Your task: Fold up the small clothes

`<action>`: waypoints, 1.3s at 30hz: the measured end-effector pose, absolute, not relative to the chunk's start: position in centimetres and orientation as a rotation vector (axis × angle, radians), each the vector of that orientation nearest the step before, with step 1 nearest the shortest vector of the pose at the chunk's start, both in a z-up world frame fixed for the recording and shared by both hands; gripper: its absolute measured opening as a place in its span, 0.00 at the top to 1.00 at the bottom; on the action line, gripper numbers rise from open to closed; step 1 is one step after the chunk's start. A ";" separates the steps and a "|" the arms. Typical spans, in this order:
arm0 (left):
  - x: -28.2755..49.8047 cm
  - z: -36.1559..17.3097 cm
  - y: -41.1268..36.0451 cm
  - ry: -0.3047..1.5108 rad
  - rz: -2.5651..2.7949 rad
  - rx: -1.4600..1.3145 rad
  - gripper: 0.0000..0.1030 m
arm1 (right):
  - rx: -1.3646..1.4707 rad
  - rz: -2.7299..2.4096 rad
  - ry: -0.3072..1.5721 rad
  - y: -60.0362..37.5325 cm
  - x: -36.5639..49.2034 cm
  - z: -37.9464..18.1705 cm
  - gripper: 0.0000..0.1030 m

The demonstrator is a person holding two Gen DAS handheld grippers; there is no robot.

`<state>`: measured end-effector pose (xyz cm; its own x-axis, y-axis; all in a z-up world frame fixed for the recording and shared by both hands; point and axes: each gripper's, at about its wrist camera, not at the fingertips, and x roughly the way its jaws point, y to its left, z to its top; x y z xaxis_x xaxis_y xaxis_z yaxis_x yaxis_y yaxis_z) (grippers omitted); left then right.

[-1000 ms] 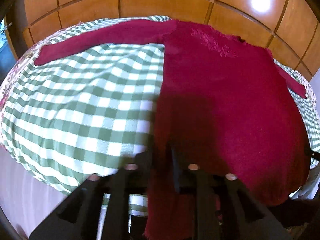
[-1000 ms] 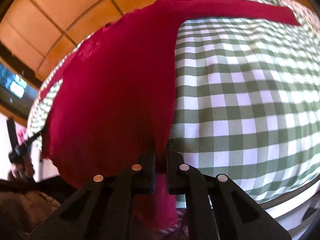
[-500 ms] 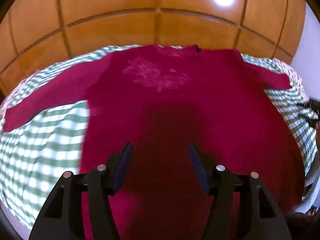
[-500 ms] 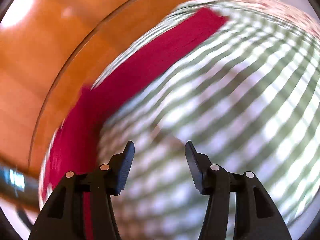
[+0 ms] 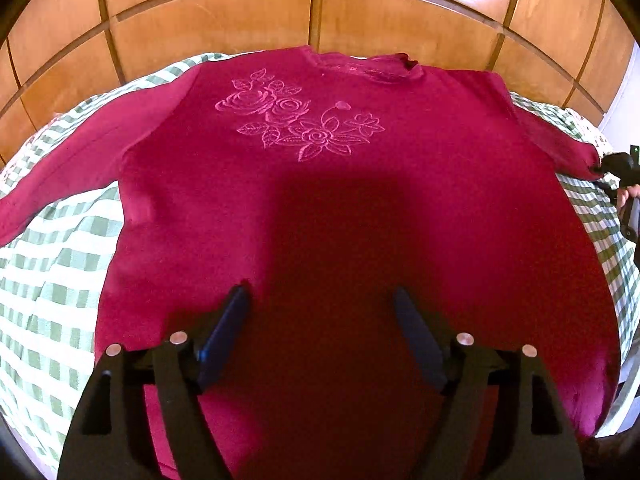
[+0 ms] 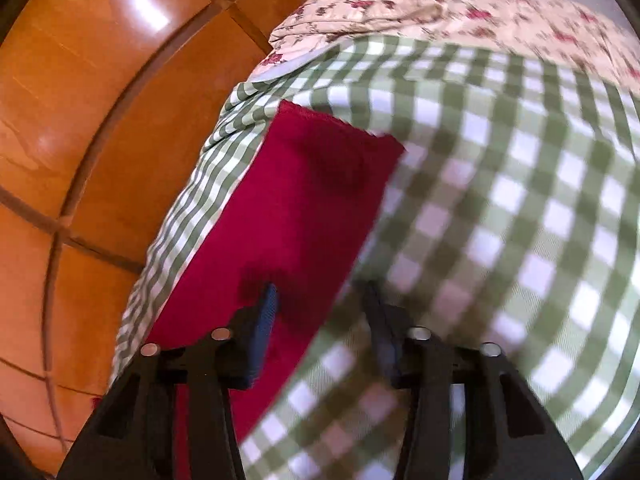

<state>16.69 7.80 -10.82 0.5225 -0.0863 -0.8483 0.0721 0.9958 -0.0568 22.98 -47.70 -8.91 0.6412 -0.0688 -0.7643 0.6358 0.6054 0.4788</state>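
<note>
On the green checked cloth (image 5: pixel 60 280) a red long-sleeved top (image 5: pixel 340 200) was laid out flat, rose embroidery upward, both sleeves spread wide; no fold had yet been made, so nearly all the folding was judged to remain. Over its lower body the left gripper (image 5: pixel 320 312) was held with jaws opening wide, nothing between them. At the right sleeve's cuff (image 6: pixel 332 148) the right gripper (image 6: pixel 320 300) was seen, its jaws closing with the sleeve edge between them but not yet pinched.

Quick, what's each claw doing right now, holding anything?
Left claw: opening, nothing held, over the red shirt.
Right claw: jaws apart but closing, over the sleeve edge, nothing gripped.
</note>
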 end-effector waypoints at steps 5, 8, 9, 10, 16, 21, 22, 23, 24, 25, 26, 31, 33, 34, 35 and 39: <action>16.9 -11.0 8.0 1.013 -0.102 -0.029 0.23 | 0.755 -0.576 0.767 -49.5 22.1 -8.0 0.96; 16.8 -11.1 8.4 1.005 -0.112 -0.029 0.23 | 0.784 -0.603 0.773 -50.0 21.2 -8.2 0.96; 16.9 -11.2 8.6 1.005 -0.117 -0.031 0.23 | 0.763 -0.603 0.772 -49.6 21.2 -7.7 0.96; 16.8 -11.1 8.7 1.005 -0.123 -0.036 0.23 | 0.751 -0.593 0.753 -49.1 21.1 -6.8 0.96; 16.6 -10.6 9.7 0.994 -0.159 -0.096 0.23 | 0.640 -0.359 0.643 -42.8 21.7 0.4 0.96; 16.3 -10.0 10.6 0.978 -0.175 -0.170 0.23 | 0.428 -0.079 0.635 -31.4 23.5 4.8 0.96; 16.2 -9.8 11.1 0.973 -0.173 -0.188 0.22 | 0.403 -0.026 0.642 -29.1 23.9 5.1 0.96; 16.2 -9.6 11.4 0.970 -0.173 -0.203 0.22 | 0.374 0.040 0.653 -26.2 24.2 5.2 0.96; 16.1 -9.5 11.8 0.966 -0.174 -0.222 0.21 | 0.355 0.094 0.663 -23.7 24.4 5.2 0.96; 16.1 -9.4 12.3 0.965 -0.175 -0.242 0.20 | 0.339 0.144 0.676 -21.4 24.5 5.1 0.96; 16.2 -9.3 12.7 0.966 -0.172 -0.259 0.20 | 0.309 0.201 0.692 -18.5 24.7 4.8 0.96; 17.0 -8.8 14.7 0.952 -0.166 -0.342 0.20 | 0.190 0.426 0.793 -6.5 24.9 1.8 0.96; 17.6 -8.6 15.4 0.946 -0.175 -0.377 0.20 | 0.181 0.518 0.840 -3.9 24.7 0.7 0.72; 17.9 -8.4 15.8 0.942 -0.178 -0.392 0.20 | 0.178 0.530 0.848 -3.3 24.4 0.4 0.59; 18.3 -8.4 16.2 0.940 -0.179 -0.412 0.21 | 0.198 0.536 0.838 -3.3 23.8 0.3 0.41; 20.3 -8.3 17.1 0.938 -0.192 -0.485 0.24 | 0.288 0.506 0.820 -6.0 21.4 0.1 0.40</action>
